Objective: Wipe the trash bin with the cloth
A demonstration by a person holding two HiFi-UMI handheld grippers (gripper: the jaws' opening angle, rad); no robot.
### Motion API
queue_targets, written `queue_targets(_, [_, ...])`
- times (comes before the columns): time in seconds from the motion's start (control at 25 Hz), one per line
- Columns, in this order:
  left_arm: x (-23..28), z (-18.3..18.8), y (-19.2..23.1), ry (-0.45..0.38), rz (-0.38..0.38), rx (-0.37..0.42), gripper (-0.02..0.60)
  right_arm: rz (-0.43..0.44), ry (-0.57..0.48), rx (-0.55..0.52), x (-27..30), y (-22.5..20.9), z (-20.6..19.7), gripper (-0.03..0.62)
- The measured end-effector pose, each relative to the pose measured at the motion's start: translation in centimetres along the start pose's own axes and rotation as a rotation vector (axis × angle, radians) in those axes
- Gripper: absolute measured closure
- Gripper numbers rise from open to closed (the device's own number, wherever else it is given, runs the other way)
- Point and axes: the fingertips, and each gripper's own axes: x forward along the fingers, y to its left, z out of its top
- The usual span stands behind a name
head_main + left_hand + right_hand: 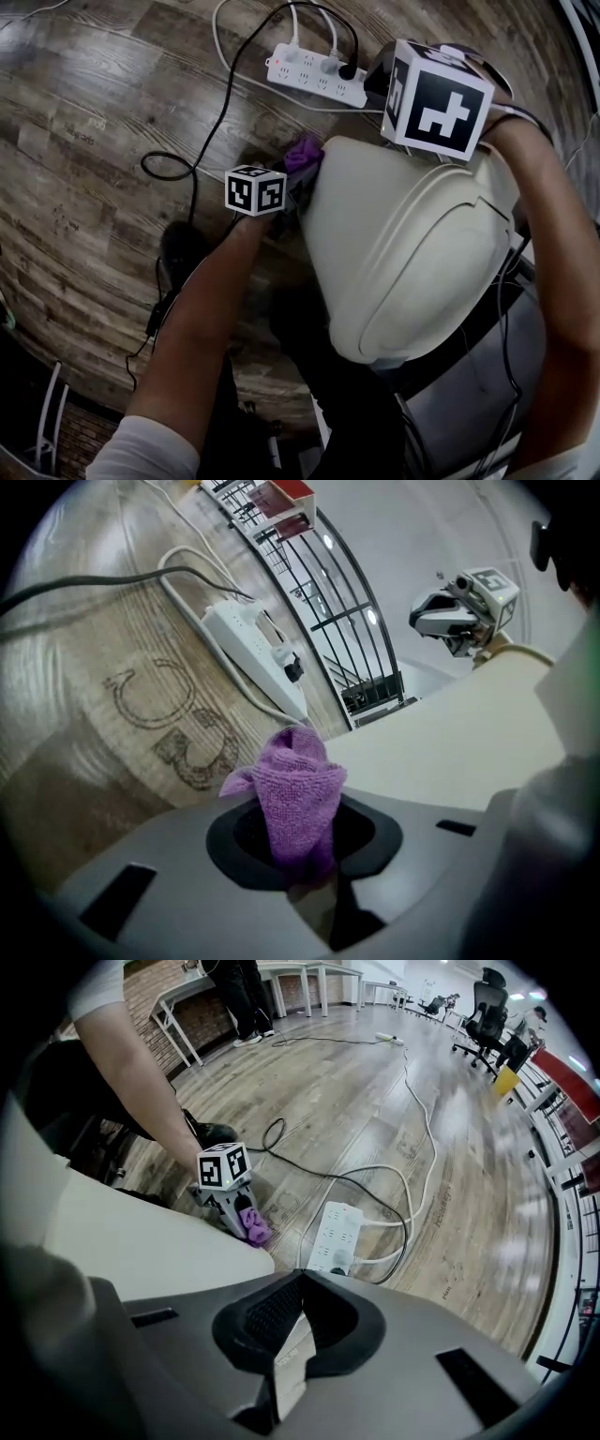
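You have one trash bin (403, 272) in front of you, cream-coloured with its lid down, standing on the wooden floor (84, 141). There is one cloth (298, 789), purple and bunched. Your left gripper (307, 878) is clenched on it, with the folds sticking out past the jaws. The cloth sits at the bin's upper edge on the side nearest the power strip, and it seems to be pressed against the cream surface.

Your right gripper (292, 1335) points down over the far side of the lid. Its jaws are closed together with nothing between them. I cannot tell whether it touches the bin.

You are working with two grippers, and each carries one marker cube. The right one's cube looms large in the head view.

One white power strip (317, 77) lies on the floor just beyond the bin. Two white plugs and one black plug sit in it, and cords loop away across the boards. One black railing (323, 611) stands behind the strip.
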Motion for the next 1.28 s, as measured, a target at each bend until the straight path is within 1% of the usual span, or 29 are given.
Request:
queue_targets(0.12, [-1.2, -2.4, -0.1, 0.032, 0.017, -0.027, 0.497, 0.005, 0.011, -0.015, -0.4, 0.6, 0.4, 0.586])
queue_targets(0.24, [-2.5, -4.7, 0.0, 0.043, 0.036, -0.065, 0.497, 0.008, 0.024, -0.034, -1.1, 0.9, 0.9, 0.586])
queue_targets(0.36, [-3.6, -6.6, 0.1, 0.046, 0.039, -0.096, 0.497, 0.0, 0.036, -0.05, -1.7, 0.8, 1.5, 0.586])
queue_targets(0.44, [-4.3, -8.0, 0.2, 0.069, 0.04, -0.109, 0.497, -0.006, 0.04, -0.055, -2.1, 0.8, 1.9, 0.586])
queue_targets(0.52, [-5.1, -9.7, -0.1, 0.131, 0.042, -0.116, 0.498, -0.008, 0.043, -0.057, -2.6, 1.0, 2.3, 0.586])
queue_targets(0.68, [-7.6, -14.7, -2.6, 0.352, 0.007, -0.117, 0.497, -0.002, 0.052, -0.072, -4.2, 2.1, 3.2, 0.586])
queue_targets(0.72, [-8.4, -15.6, -3.4, 0.389, -0.001, -0.114, 0.497, 0.0, 0.052, -0.074, -4.8, 2.3, 3.4, 0.586])
queue_targets(0.76, [-9.3, -16.1, -4.2, 0.408, -0.006, -0.11, 0.497, 0.0, 0.051, -0.073, -5.5, 2.4, 3.7, 0.586])
queue_targets(0.84, [-11.0, -15.9, -5.5, 0.401, 0.001, -0.105, 0.497, -0.015, 0.044, -0.062, -7.1, 2.3, 4.1, 0.586])
queue_targets(0.92, [-12.7, -14.6, -6.8, 0.358, 0.019, -0.096, 0.497, -0.041, 0.034, -0.04, -9.0, 1.9, 4.3, 0.586])
queue_targets(1.08, [-16.7, -10.4, -9.6, 0.281, 0.043, -0.032, 0.497, -0.109, 0.017, 0.035, -13.3, 0.8, 3.8, 0.586])
queue_targets(1.28, [-22.2, -4.7, -13.4, 0.238, 0.026, 0.054, 0.497, -0.175, -0.004, 0.175, -19.0, 0.8, 2.1, 0.586])
